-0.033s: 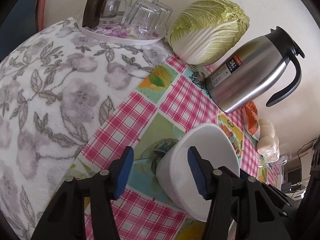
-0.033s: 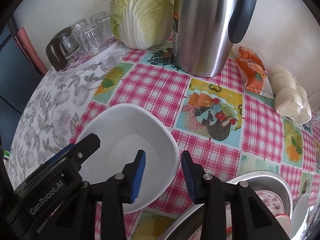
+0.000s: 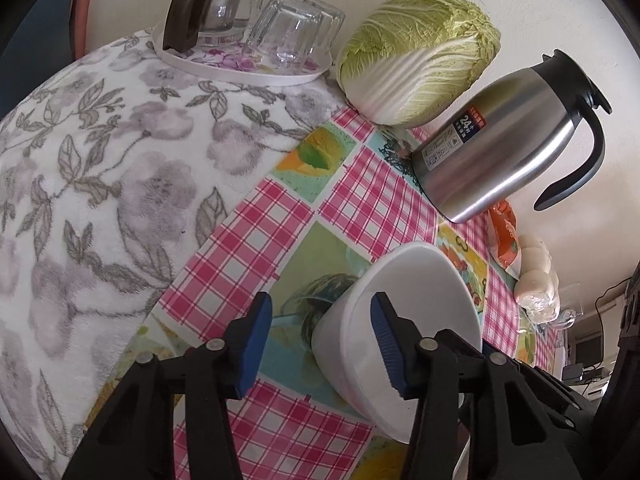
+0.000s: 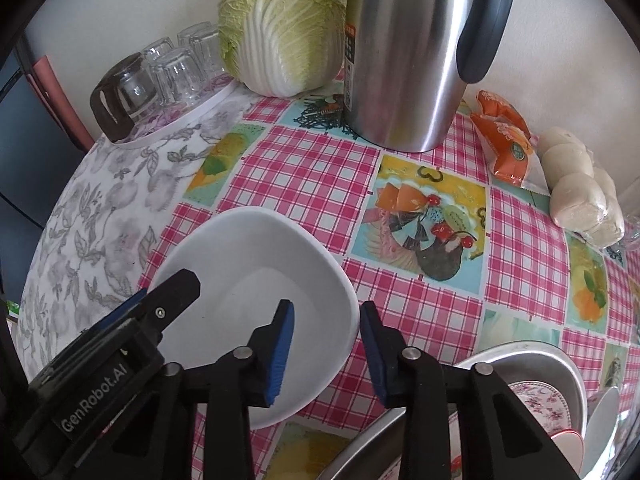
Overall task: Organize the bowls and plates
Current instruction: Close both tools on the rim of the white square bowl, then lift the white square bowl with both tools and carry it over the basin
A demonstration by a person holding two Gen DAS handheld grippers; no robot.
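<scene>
Left wrist view: my left gripper (image 3: 320, 344) straddled the near wall of the white bowl (image 3: 416, 292), one blue pad outside, one inside over the rim. Fingers (image 3: 256, 344) were closing, roughly mid-span; I saw a gap between the outside pad and the wall, so no firm grip yet. Contact on the inside pad: cannot tell.

Right wrist view: my right gripper (image 4: 326, 344) straddled the bowl's (image 4: 256, 264) opposite rim, left pad inside, right pad outside. Its fingers (image 4: 280, 348) were closing too, fairly narrow, rim between them; the outside pad sat just beside the rim, contact unclear.

Bowl sat upright on the checked counter (image 4: 312, 168), in front of the steel thermos (image 4: 404, 52) and well apart from it. Cabbage (image 4: 280, 24) stood just left of the thermos. Further left of the thermos, a tray (image 3: 240, 68) with upturned glasses (image 3: 292, 28) and a glass pot (image 3: 212, 8) sat on a floral cloth (image 3: 100, 168). Orange packet (image 4: 504, 136) and wrapped buns (image 4: 580, 184) lay right of the thermos. Metal basin (image 4: 532, 360) with stacked plates sat to the bowl's right, near it, close to my right gripper.
</scene>
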